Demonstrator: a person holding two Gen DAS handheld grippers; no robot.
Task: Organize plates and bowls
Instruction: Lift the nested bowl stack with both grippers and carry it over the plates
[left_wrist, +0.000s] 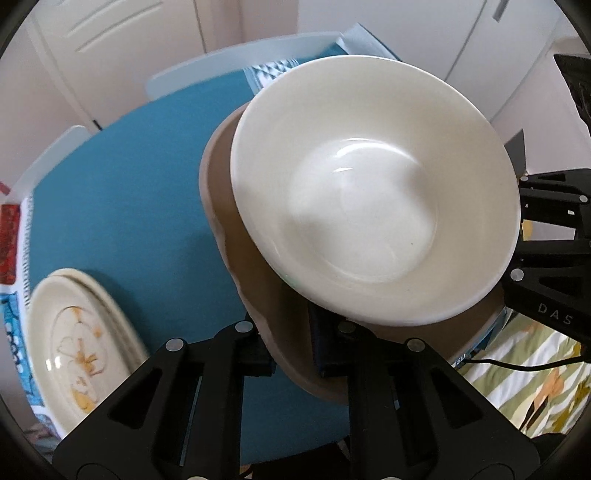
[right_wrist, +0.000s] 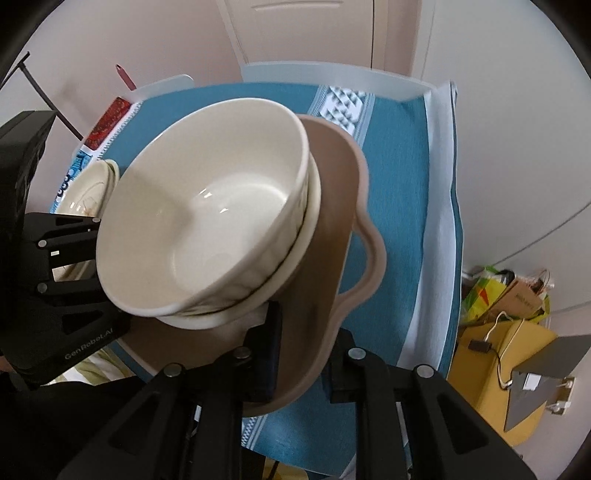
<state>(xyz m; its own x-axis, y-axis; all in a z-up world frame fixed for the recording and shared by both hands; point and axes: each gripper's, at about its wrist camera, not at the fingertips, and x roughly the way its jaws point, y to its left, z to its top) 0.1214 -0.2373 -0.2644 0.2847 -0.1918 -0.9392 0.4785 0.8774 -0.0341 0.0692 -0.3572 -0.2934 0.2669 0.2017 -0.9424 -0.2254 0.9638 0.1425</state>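
A tan tray with handles (left_wrist: 255, 288) (right_wrist: 332, 258) is held above the blue tablecloth (left_wrist: 129, 206) (right_wrist: 399, 177). On it rest stacked cream bowls (left_wrist: 369, 192) (right_wrist: 207, 229), tilted. My left gripper (left_wrist: 295, 347) is shut on the tray's rim at one side. My right gripper (right_wrist: 301, 354) is shut on the tray's rim at the opposite side; it shows in the left wrist view (left_wrist: 554, 229). The left gripper shows in the right wrist view (right_wrist: 62, 258). A stack of cream flower-patterned plates (left_wrist: 77, 347) (right_wrist: 88, 188) lies on the table.
A patterned towel (left_wrist: 14, 266) (right_wrist: 99, 125) lies under the plates at the table's edge. White chairs (left_wrist: 240, 62) (right_wrist: 332, 74) stand at the far side. A striped cloth (left_wrist: 535, 373) lies at the right. A yellow box and bags (right_wrist: 506, 332) sit on the floor.
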